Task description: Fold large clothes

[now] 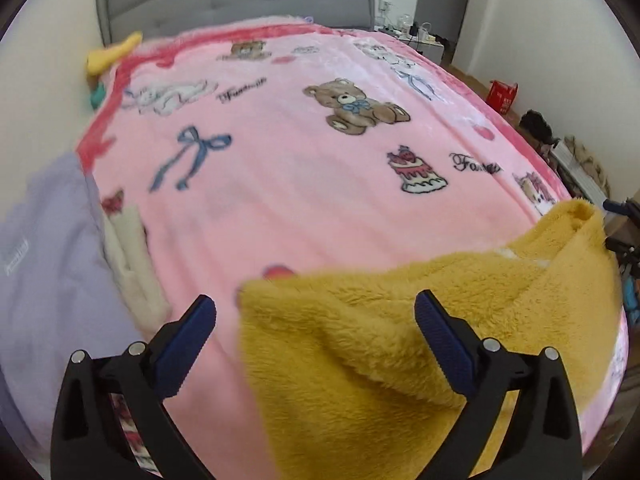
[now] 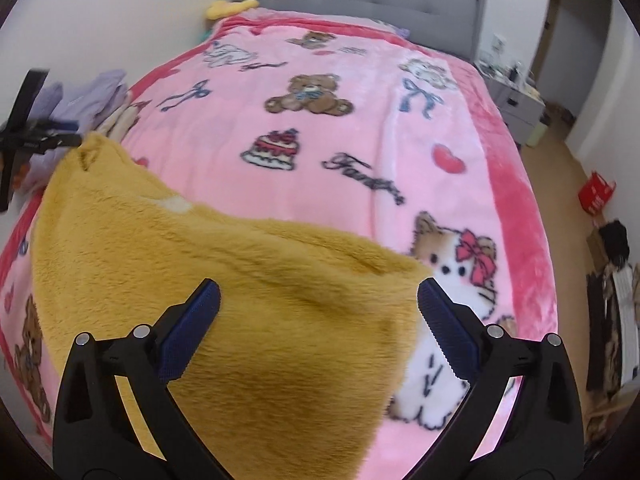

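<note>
Hovering over the bed, we keep both tools released: the left hand-held gripper (image 1: 315,308) and the right hand-held gripper (image 2: 319,294) stand wide, grasping nothing. The mustard fleece garment (image 2: 240,300) lies folded on the pink blanket (image 2: 360,152), at about 6 o'clock below each camera, probably so we can judge the fold before the next one.

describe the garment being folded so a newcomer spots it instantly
Start at the pink cartoon-print blanket covering the bed. At its near end lies the garment, a mustard-yellow fluffy fleece. The lilac and cream clothes at the blanket's edge are paler and smoother.
</note>
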